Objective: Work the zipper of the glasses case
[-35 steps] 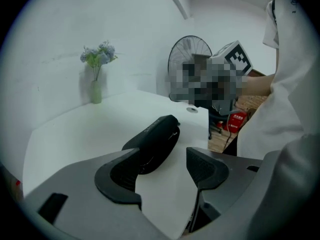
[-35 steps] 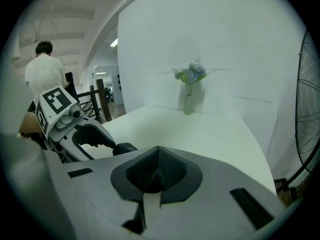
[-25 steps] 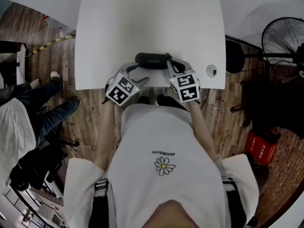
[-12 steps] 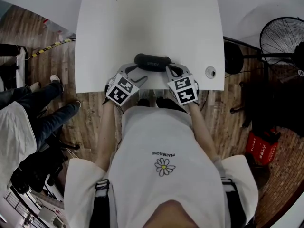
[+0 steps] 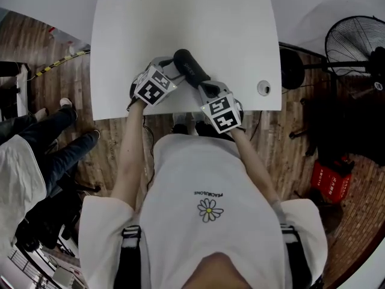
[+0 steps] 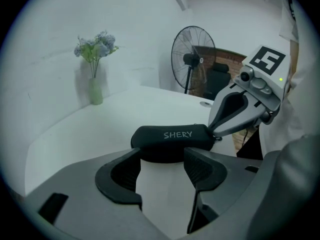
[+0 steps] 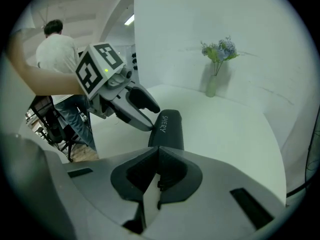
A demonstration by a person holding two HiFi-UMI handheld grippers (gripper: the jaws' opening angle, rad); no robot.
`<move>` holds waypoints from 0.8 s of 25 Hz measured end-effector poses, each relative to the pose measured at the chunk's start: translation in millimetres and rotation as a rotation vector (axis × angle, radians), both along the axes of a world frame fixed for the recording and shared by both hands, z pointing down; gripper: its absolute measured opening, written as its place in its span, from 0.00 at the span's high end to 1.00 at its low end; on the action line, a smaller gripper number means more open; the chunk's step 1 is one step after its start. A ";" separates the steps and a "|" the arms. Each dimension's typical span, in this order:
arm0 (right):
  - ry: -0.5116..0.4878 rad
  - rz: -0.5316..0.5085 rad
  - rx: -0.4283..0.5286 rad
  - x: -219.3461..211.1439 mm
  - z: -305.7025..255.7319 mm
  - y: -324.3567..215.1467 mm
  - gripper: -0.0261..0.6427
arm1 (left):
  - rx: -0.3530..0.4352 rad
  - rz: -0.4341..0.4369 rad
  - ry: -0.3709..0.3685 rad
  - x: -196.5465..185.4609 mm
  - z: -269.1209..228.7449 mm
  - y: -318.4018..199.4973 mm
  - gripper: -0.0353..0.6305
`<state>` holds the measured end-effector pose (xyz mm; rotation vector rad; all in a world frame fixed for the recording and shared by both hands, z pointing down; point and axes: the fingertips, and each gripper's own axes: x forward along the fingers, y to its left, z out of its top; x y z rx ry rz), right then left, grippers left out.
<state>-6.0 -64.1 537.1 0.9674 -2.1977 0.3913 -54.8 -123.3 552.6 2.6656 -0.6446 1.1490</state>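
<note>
From the head view, one black glasses case (image 5: 191,68) lies slantwise on the white table (image 5: 180,23), near its front edge. Your two tools meet it, the left tool (image 5: 168,70) at its far end and the right tool (image 5: 207,90) at its near end.

In the left gripper view, your left tool (image 6: 162,171) is released. Its jaws have just narrowed slightly and stand apart on bare table, and the case (image 6: 172,138) lies crosswise just beyond the pads. One vase of flowers (image 6: 95,91) and one fan (image 6: 192,59) stand behind.

In the right gripper view, your right tool (image 7: 156,151) is clenched shut against the case's near end. A small dark bit sits in the seam, too small to name.
</note>
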 end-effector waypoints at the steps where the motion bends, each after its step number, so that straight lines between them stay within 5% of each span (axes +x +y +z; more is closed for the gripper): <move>1: 0.000 -0.002 -0.002 -1.0 0.1 -0.1 0.95 | 0.000 0.016 -0.004 1.7 -0.4 -3.3 0.55; 6: -0.004 -0.006 -0.003 -2.5 1.1 -2.0 0.95 | 0.008 0.021 0.009 6.1 -3.5 -14.9 0.55; 10: -0.015 0.002 0.000 0.0 0.5 -1.9 0.95 | 0.053 -0.043 0.147 24.5 -37.0 -17.2 0.55; 14: -0.023 0.006 -0.004 -1.4 0.5 -1.9 0.95 | 0.030 -0.007 0.180 49.8 -45.6 -4.1 0.56; 17: -0.030 0.003 -0.002 -2.4 -0.6 -0.9 0.95 | -0.046 -0.089 0.233 57.9 -48.3 0.6 0.73; 20: -0.035 0.000 0.004 -3.1 -0.7 -1.5 0.95 | -0.061 -0.161 0.187 55.0 -43.0 -2.8 0.90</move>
